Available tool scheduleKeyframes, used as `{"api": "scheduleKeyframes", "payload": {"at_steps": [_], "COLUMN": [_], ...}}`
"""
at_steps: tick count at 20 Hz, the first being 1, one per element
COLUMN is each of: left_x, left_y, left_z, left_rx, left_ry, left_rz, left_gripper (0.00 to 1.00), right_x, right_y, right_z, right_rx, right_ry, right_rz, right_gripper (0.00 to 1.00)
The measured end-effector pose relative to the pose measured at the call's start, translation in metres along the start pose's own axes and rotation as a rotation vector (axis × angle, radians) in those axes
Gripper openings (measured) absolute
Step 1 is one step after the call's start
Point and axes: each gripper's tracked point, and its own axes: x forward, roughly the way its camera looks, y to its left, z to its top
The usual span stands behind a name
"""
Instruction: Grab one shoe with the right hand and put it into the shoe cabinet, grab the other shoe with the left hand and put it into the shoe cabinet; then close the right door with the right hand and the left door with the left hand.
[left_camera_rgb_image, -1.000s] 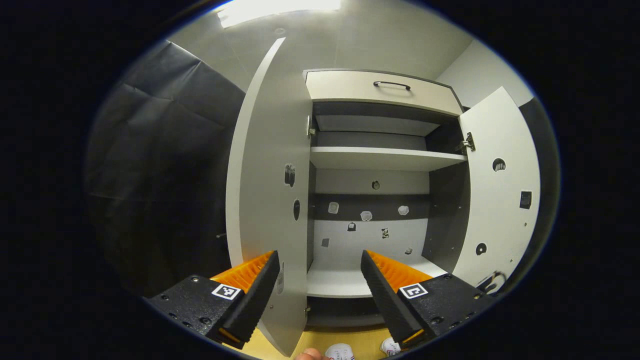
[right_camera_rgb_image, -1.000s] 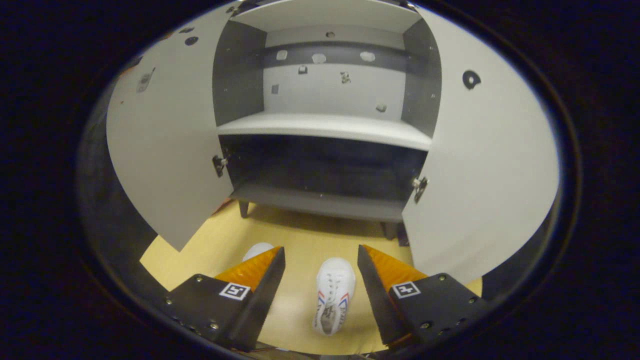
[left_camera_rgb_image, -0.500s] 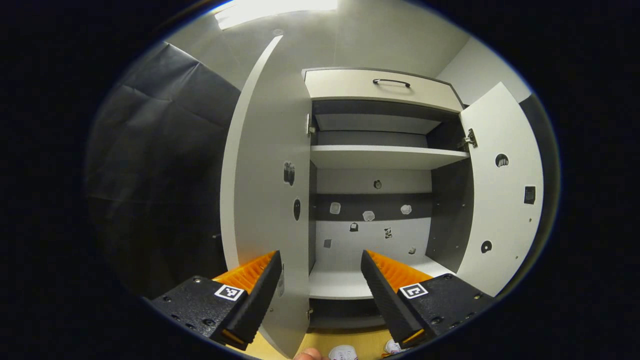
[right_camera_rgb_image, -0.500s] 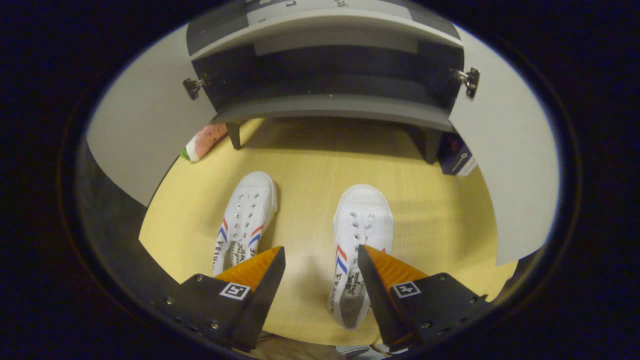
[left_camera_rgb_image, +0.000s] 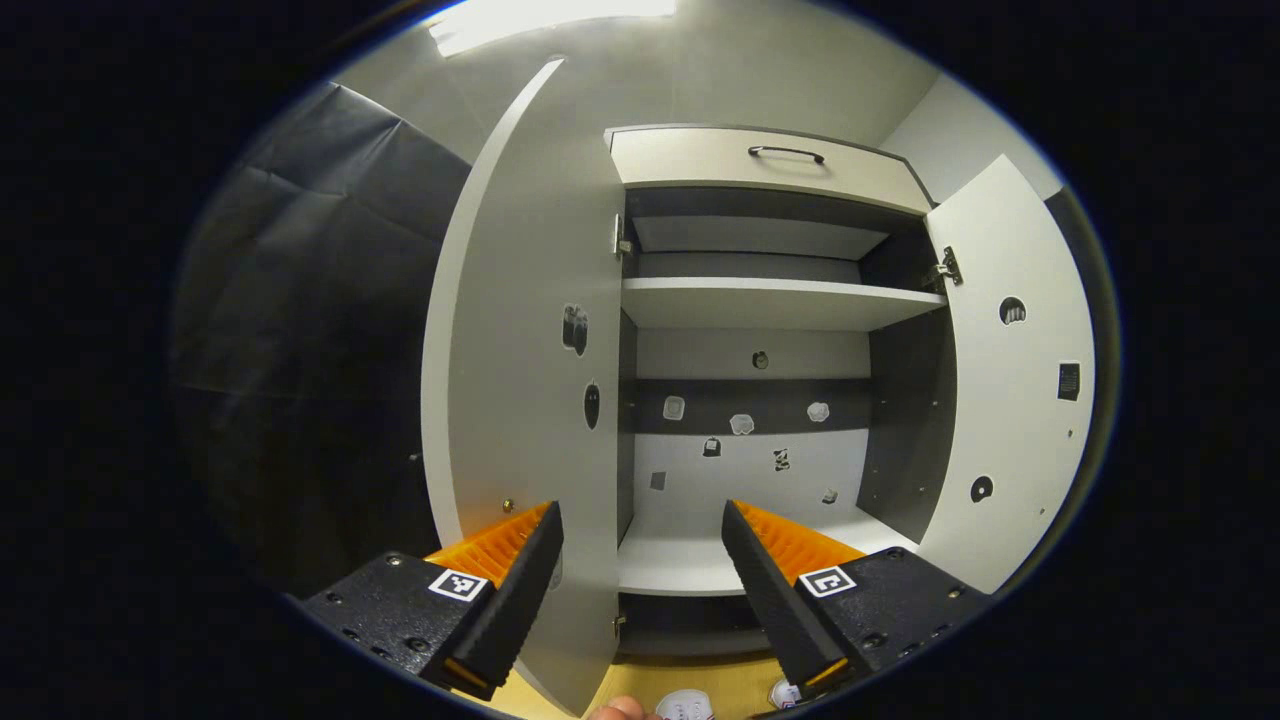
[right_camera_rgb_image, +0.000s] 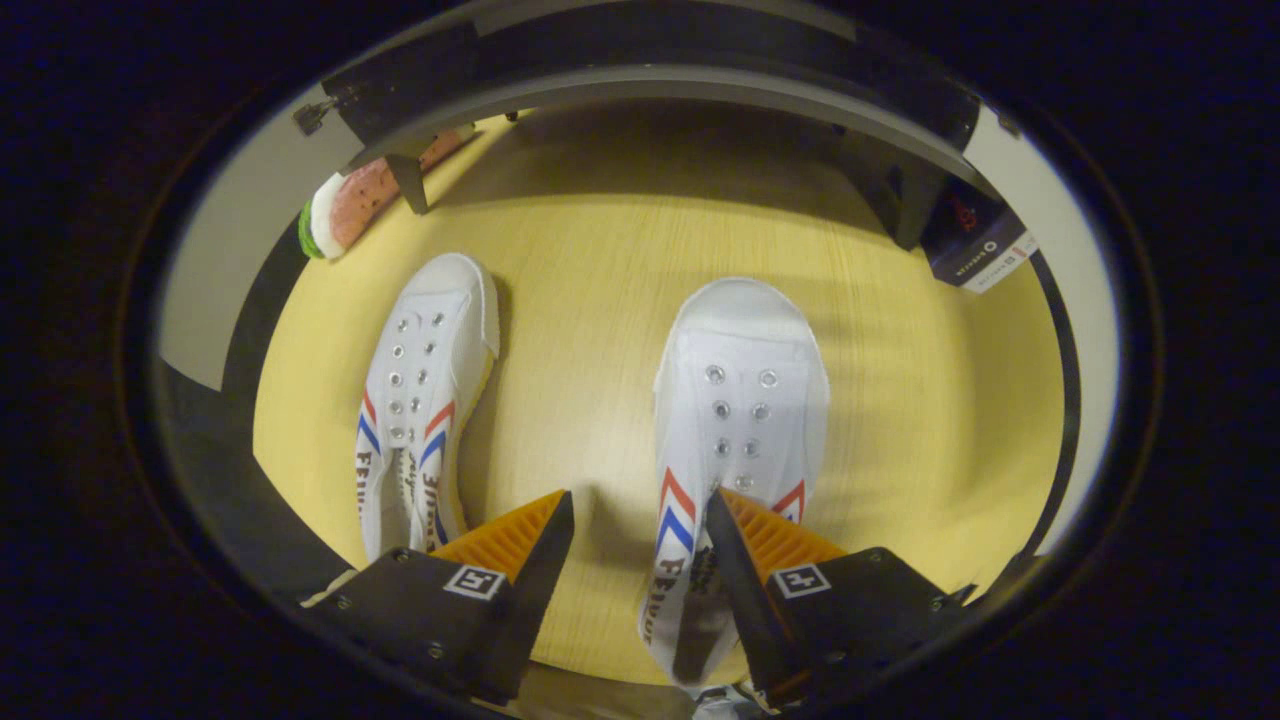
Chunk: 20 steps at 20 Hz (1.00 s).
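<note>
Right gripper view: the right tongs (right_camera_rgb_image: 640, 515) are held spread over the right shoe (right_camera_rgb_image: 738, 400) on the floor (right_camera_rgb_image: 600, 280); the left tongs (left_camera_rgb_image: 640, 525) are spread before the open cabinet (left_camera_rgb_image: 760, 300).

Yellow floor (right_camera_rgb_image: 600, 250) carries 2 shoes (right_camera_rgb_image: 740, 400).

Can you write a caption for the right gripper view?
Open right gripper above a white canvas shoe on the yellow floor.

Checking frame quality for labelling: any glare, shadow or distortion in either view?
Left gripper view: ceiling light blown out, left door bowed by fisheye. Right gripper view: dim, even light, dark shadow under the cabinet; both shoes sharp.
</note>
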Motion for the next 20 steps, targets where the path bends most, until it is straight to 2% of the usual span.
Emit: {"api": "scheduleKeyframes", "payload": {"at_steps": [1,3,4,5,6,7,8,9,13,15,20], "left_x": [0.001,0.002,0.003,0.002,0.003,0.003,0.003,0.003,0.002,0.002,0.001], "left_y": [0.0,-0.001,-0.002,-0.002,-0.002,-0.002,-0.002,-0.003,-0.003,-0.005,-0.005], "left_z": [0.0,-0.004,-0.005,-0.006,-0.008,-0.008,-0.008,-0.007,-0.007,-0.006,-0.007], "left_rx": [-0.003,-0.015,-0.02,-0.024,-0.025,-0.025,-0.024,-0.024,-0.024,-0.025,-0.017], "left_ry": [-0.002,0.008,0.012,0.016,0.019,0.02,0.018,0.017,0.016,0.009,0.002], "left_rz": [0.001,-0.002,-0.005,-0.006,-0.008,-0.01,-0.012,-0.014,-0.026,-0.034,-0.046], "left_gripper": [0.97,0.97,0.97,0.97,0.97,0.97,0.98,0.98,0.97,0.97,0.98], "right_x": [0.003,0.002,0.001,0.004,0.009,0.003,0.002,0.004,-0.014,-0.044,-0.135], "right_y": [-0.011,-0.016,-0.019,-0.02,-0.022,-0.02,-0.021,-0.021,-0.02,-0.019,-0.02], "right_z": [0.001,0.003,0.001,0.001,0.001,0.0,0.0,0.001,0.009,0.02,0.055], "right_rx": [-0.033,-0.034,-0.032,-0.011,0.003,0.011,0.028,0.041,0.091,0.153,0.185], "right_ry": [0.001,0.011,0.02,0.019,0.016,0.021,-0.011,-0.012,-0.074,-0.122,-0.29], "right_rz": [-0.069,-0.116,-0.129,-0.118,-0.106,-0.089,-0.071,-0.066,-0.073,-0.017,0.022], "right_gripper": [0.82,0.29,0.31,0.21,0.2,0.08,0.08,0.01,0.0,0.0,0.01]}}
